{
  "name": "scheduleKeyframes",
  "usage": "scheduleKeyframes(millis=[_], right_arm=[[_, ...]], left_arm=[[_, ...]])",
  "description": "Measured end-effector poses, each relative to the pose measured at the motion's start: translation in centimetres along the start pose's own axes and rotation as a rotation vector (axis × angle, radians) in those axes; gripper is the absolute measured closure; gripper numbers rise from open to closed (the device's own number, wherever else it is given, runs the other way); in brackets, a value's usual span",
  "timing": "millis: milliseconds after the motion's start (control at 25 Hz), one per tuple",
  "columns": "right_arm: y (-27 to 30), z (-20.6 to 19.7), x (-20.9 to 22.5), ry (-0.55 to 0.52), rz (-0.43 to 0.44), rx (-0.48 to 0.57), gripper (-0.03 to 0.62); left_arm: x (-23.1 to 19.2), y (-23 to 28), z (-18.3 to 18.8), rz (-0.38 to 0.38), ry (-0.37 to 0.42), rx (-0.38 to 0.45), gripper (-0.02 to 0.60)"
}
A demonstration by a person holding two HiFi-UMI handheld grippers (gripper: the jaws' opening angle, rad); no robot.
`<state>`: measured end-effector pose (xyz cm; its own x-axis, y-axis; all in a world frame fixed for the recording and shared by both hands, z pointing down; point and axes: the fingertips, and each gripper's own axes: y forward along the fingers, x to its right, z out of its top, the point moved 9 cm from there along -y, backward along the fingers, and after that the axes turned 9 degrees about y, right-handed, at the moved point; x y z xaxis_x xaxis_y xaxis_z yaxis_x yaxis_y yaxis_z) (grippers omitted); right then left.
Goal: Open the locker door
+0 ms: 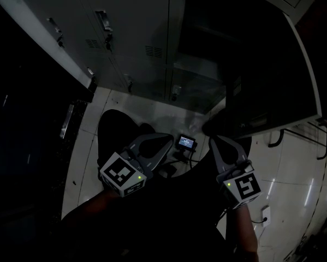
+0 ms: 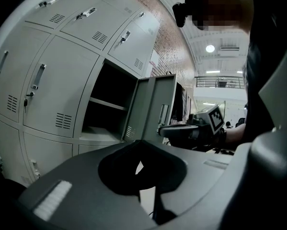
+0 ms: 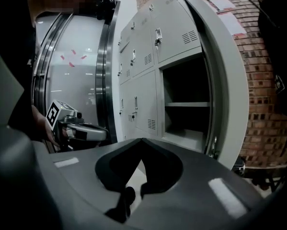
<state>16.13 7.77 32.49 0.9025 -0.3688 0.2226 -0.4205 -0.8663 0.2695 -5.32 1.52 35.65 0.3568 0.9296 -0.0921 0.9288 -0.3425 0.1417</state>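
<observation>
The grey locker door (image 1: 272, 81) stands swung wide open, and the compartment (image 1: 198, 83) behind it shows a shelf and nothing else. My left gripper (image 1: 162, 139) and right gripper (image 1: 212, 140) hang low in front of the lockers, apart from the door, both shut with nothing between the jaws. The left gripper view has the open compartment (image 2: 105, 111), the door (image 2: 153, 107) edge-on and the right gripper (image 2: 191, 128) beyond my left gripper (image 2: 141, 140). In the right gripper view, past my right gripper (image 3: 141, 139), are the compartment (image 3: 186, 99), the door (image 3: 224, 80) and the left gripper (image 3: 78, 131).
Closed lockers (image 1: 97, 31) with handles fill the bank to the left of the open one. A small lit screen device (image 1: 186, 142) with cables lies on the pale tiled floor. Metal chair legs (image 1: 321, 141) stand at the right, and a brick wall (image 3: 258, 95) lies beyond the door.
</observation>
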Motion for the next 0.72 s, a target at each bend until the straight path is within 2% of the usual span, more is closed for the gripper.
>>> scheduleKeyframes(millis=[720], right_arm=[[0.27,-0.47,0.16,0.013,0.008,-0.015,0.592]], left_arm=[[-0.09,0.03,-0.18,0.002,-0.002,-0.005,0.569]])
